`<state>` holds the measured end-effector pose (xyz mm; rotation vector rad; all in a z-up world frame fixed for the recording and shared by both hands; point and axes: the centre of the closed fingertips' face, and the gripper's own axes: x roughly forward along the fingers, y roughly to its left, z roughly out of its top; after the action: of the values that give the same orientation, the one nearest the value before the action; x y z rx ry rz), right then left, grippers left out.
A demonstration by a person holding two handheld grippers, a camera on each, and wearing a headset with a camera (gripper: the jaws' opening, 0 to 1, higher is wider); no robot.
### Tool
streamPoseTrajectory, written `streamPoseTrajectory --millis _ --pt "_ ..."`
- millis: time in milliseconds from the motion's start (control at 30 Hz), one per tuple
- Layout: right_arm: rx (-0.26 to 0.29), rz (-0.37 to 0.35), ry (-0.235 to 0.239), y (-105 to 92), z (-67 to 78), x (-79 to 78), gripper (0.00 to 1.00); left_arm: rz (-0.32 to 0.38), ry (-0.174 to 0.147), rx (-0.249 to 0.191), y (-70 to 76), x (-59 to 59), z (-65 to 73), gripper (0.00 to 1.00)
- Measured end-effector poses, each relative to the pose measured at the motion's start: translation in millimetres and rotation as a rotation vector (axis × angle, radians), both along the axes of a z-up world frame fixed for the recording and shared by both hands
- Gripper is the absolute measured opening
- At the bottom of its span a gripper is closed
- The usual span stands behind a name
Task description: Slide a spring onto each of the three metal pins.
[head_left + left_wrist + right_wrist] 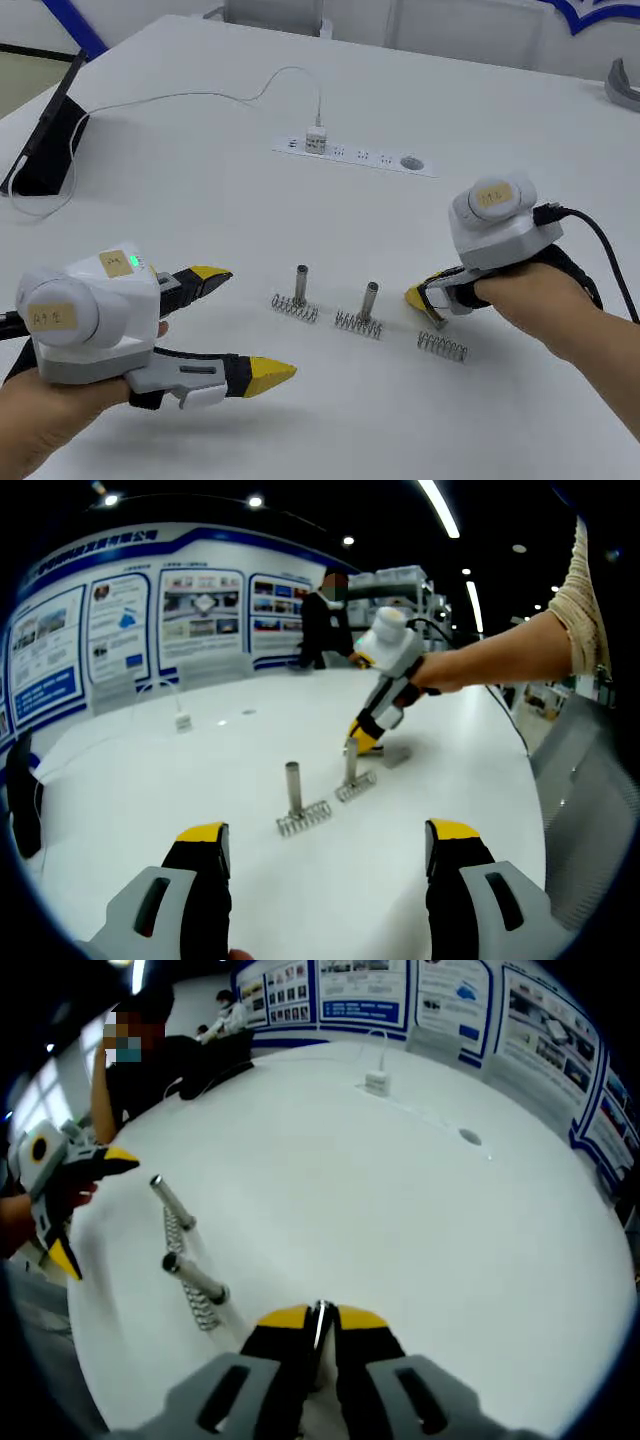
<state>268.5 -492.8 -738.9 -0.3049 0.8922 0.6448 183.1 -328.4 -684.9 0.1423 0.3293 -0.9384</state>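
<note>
Two metal pins stand upright on the white table (200, 200), one at the left (301, 283) and one at the right (369, 300). A spring lies at the foot of each (295, 308) (358, 324), and a third spring (442, 346) lies further right. My right gripper (418, 298) is just right of the second pin, tip down at the table, shut on a thin metal piece (318, 1325) that looks like the third pin. My left gripper (250, 320) hovers open and empty left of the pins (293, 788).
A white power strip (350, 155) with a plugged charger (316, 138) and its cable lies behind the pins. A black tablet stand (45, 130) sits at the far left edge. A person (320, 620) stands beyond the table.
</note>
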Motion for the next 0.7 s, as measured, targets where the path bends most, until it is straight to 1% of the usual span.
streamPoseTrajectory --millis 200,500,700 --pt "-0.032 0.012 0.020 0.6 -0.3 0.6 0.11 0.000 0.000 -0.002 0.2 0.2 -0.2 0.81" --pt "-0.103 0.045 0.054 1.5 -0.7 0.1 0.11 0.000 0.000 -0.004 0.7 0.7 -0.3 0.81" --pt "-0.120 0.042 0.087 0.9 -1.4 -0.1 0.11 -0.002 0.001 -0.004 0.6 0.5 -0.8 0.81"
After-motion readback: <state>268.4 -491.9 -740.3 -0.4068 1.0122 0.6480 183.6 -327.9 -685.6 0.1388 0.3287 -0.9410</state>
